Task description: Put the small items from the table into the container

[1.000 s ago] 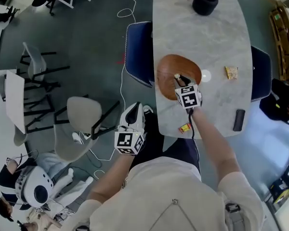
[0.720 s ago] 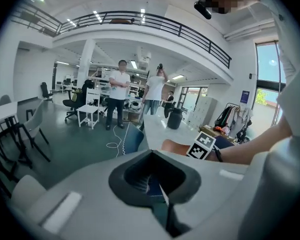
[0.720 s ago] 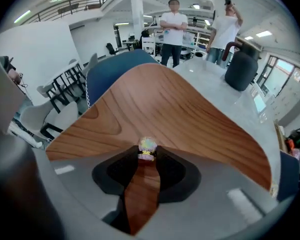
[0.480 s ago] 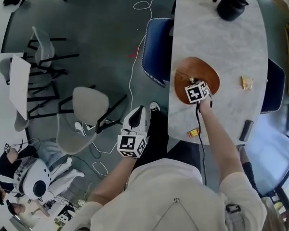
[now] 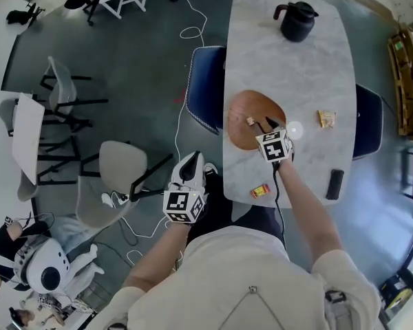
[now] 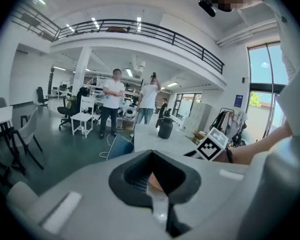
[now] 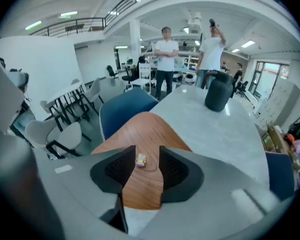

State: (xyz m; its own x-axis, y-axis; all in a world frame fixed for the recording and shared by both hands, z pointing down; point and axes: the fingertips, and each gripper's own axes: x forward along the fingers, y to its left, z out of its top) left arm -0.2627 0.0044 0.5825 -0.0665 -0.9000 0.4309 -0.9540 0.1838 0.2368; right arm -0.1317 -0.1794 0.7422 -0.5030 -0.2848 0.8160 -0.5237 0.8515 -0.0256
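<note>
one wrapped sweet [image 5: 250, 121] lies in the wooden tray [image 5: 242, 137] by the table [image 5: 296, 74]'s left edge. right gripper [image 5: 267, 125] above it, jaws opening, sweet loose between them. left gripper [image 5: 192, 159] clenched, empty, off the table. left to do: red sweet [image 5: 261, 191] at near edge, yellow packet [image 5: 327, 118] toward right edge, maybe the black bar [image 5: 336, 183] at near right corner.

No text, brand or number is legible; the blue wall sign [image 6: 238, 100] is too small to read
</note>
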